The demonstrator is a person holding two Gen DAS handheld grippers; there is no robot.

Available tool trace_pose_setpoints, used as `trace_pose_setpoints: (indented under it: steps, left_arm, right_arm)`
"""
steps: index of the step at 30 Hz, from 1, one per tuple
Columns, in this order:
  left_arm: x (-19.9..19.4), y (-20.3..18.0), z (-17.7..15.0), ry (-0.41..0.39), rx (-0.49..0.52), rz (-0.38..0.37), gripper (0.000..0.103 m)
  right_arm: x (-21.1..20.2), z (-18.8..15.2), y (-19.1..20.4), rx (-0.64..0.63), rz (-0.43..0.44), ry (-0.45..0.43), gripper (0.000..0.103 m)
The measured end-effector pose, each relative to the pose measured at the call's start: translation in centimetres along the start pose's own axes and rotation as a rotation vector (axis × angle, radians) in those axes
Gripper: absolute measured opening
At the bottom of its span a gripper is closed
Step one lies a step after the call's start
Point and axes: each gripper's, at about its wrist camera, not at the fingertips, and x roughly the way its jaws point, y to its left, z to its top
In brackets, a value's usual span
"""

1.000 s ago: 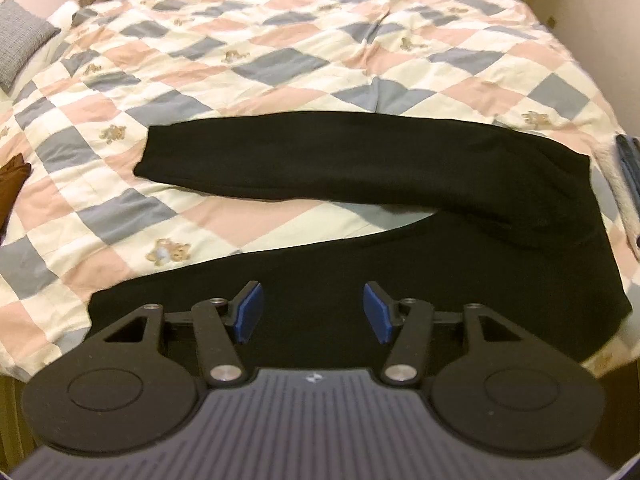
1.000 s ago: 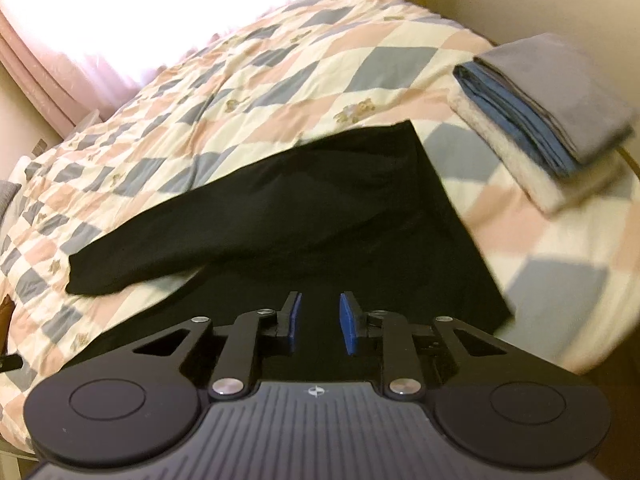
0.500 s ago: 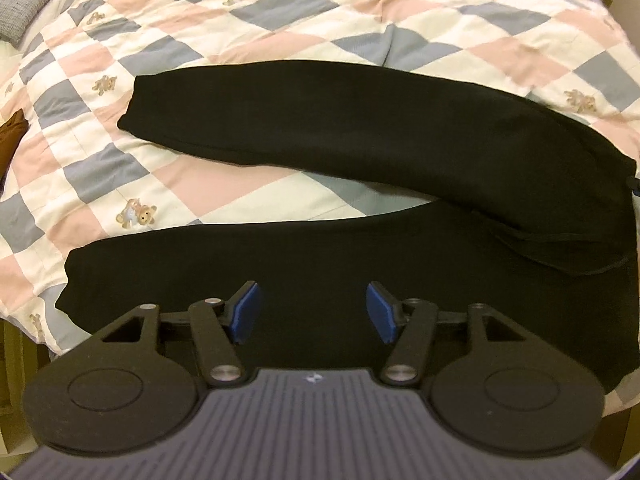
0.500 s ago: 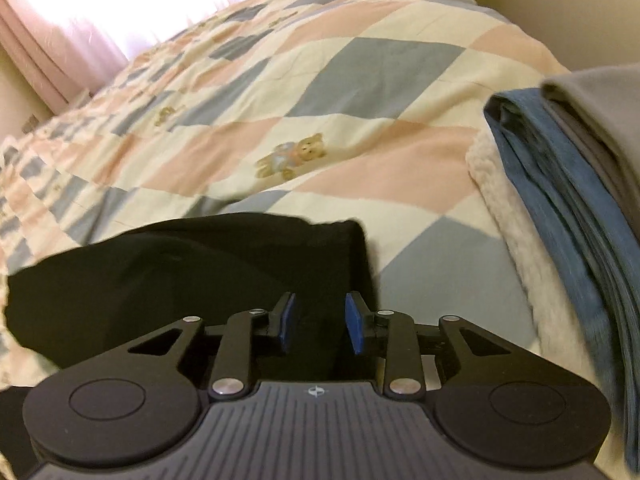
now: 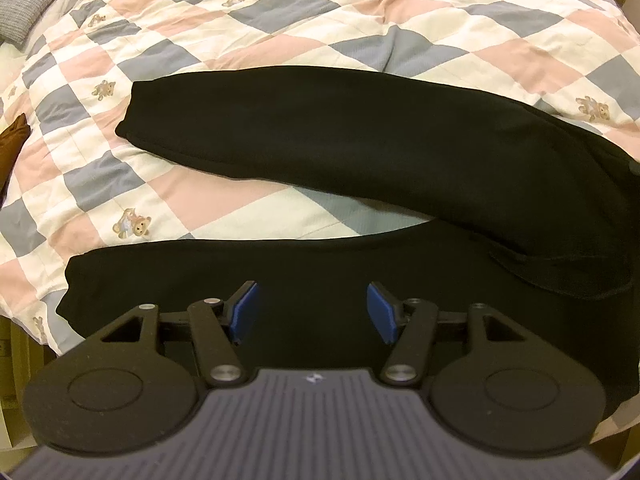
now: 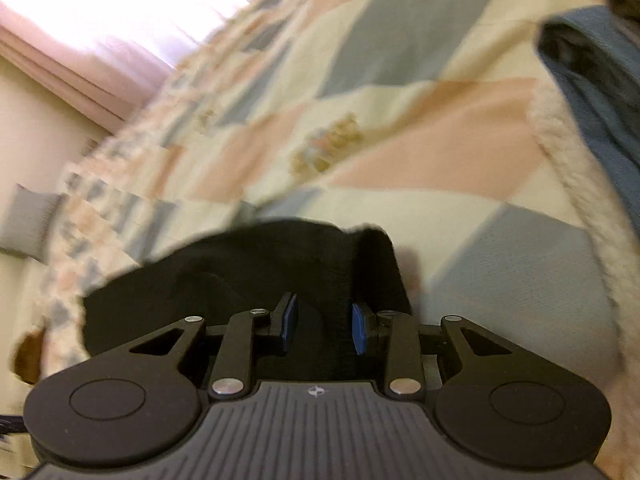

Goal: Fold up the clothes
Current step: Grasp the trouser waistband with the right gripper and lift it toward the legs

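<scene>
Both tongs have dropped closer to the bed since a second ago: the left view now looks almost straight down on the garment, and the right view has swung from the whole spread to one corner of black cloth.

Seen from its own camera, the left tongs (image 5: 313, 312) hang released, blue pads (image 5: 245, 310) well apart, over the nearer leg of the black trousers (image 5: 360, 136); whether the tips touch the fabric cannot be told, since black cloth and black linkage merge. The right tongs (image 6: 325, 326) stand with a narrower gap between their pads (image 6: 289, 322), and their jaws have opened a little; black cloth fills the space ahead of them, but the pads do not visibly press on it.

In the left view the trousers lie flat on the patchwork quilt (image 5: 280, 20), two legs running leftward and joining at the right, where the waist runs off the frame. The lower edge of the near leg is hidden behind the tongs.

The right view is motion-blurred. Only a raised corner of the trousers (image 6: 248, 276) shows there, its far part cut off. At the right edge a stack of folded laundry (image 6: 592, 92), blue over a cream fleece layer, is cropped by the frame. A grey pillow (image 5: 24, 4) sits at the far left corner of the bed, and a brown item (image 5: 10, 148) shows partly at the left edge.
</scene>
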Motion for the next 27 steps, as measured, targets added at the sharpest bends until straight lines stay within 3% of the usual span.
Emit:
trace_pose_setpoints:
  steps: [1,3,5,6,9,11,13,15,16,17,19,20,22,24,26,27]
  left_arm:
    - [0.0,-0.1,0.1,0.004,-0.003,0.0,0.056]
    - [-0.1,-0.3,0.2,0.002,-0.01,-0.003,0.056]
    - [-0.5,-0.4,0.1,-0.016,-0.007,0.003,0.056]
    - [-0.6,-0.4,0.1,-0.022,-0.006,0.005,0.056]
    - [-0.1,-0.7,0.0,-0.014,-0.005,0.008,0.056]
    - [0.2,-1.1,-0.2,-0.005,-0.004,0.008,0.056]
    - [0.2,-1.4,-0.6,-0.006,0.004,0.007,0.056]
    - [-0.1,-1.8,-1.0,-0.01,0.014,0.006,0.057]
    - [-0.1,-1.8,-1.4,-0.007,0.018,0.007,0.057]
    - [-0.2,-1.8,-1.7,-0.003,0.021,0.009,0.057]
    - [0.0,-1.6,-2.2,0.017,0.012,0.011,0.057]
    - [0.2,-1.5,-2.4,0.026,0.008,0.009,0.057]
    - [0.3,-1.5,-2.9,0.042,0.009,0.004,0.057]
    - [0.4,-1.8,-3.2,0.045,0.024,-0.003,0.057]
    - [0.5,-2.1,-3.4,0.047,0.04,-0.01,0.057]
    - [0.5,-2.3,-3.5,0.046,0.048,-0.014,0.057]
  right_arm:
    - [0.2,0.5,0.2,-0.005,0.029,-0.004,0.031]
    - [1.1,1.5,1.3,-0.046,0.007,0.001,0.006]
    - [1.1,2.1,2.1,-0.082,-0.02,-0.022,0.006]
    - [0.2,2.2,2.2,-0.072,-0.003,-0.074,0.006]
    - [-2.6,1.7,-0.3,0.147,0.065,-0.287,0.005]
    - [-2.4,1.3,-2.6,0.299,0.017,-0.322,0.005]
    - [-0.4,1.4,-4.2,0.382,-0.06,-0.246,0.006]
    - [1.1,1.7,-5.0,0.43,-0.114,-0.17,0.016]
    - [1.3,1.8,-5.2,0.456,-0.114,-0.147,0.028]
    - [1.0,1.9,-5.0,0.468,-0.093,-0.142,0.049]
    - [-0.7,1.7,-3.7,0.414,-0.108,-0.166,0.076]
    - [-1.7,1.3,-3.0,0.368,-0.143,-0.168,0.083]
    - [-3.8,-0.3,-1.7,0.27,-0.194,-0.14,0.082]
    - [-5.9,-3.3,-1.2,0.217,-0.187,-0.073,0.079]
    - [-7.9,-6.9,-1.0,0.172,-0.163,0.019,0.054]
    - [-8.6,-8.8,-1.0,0.154,-0.144,0.079,0.049]
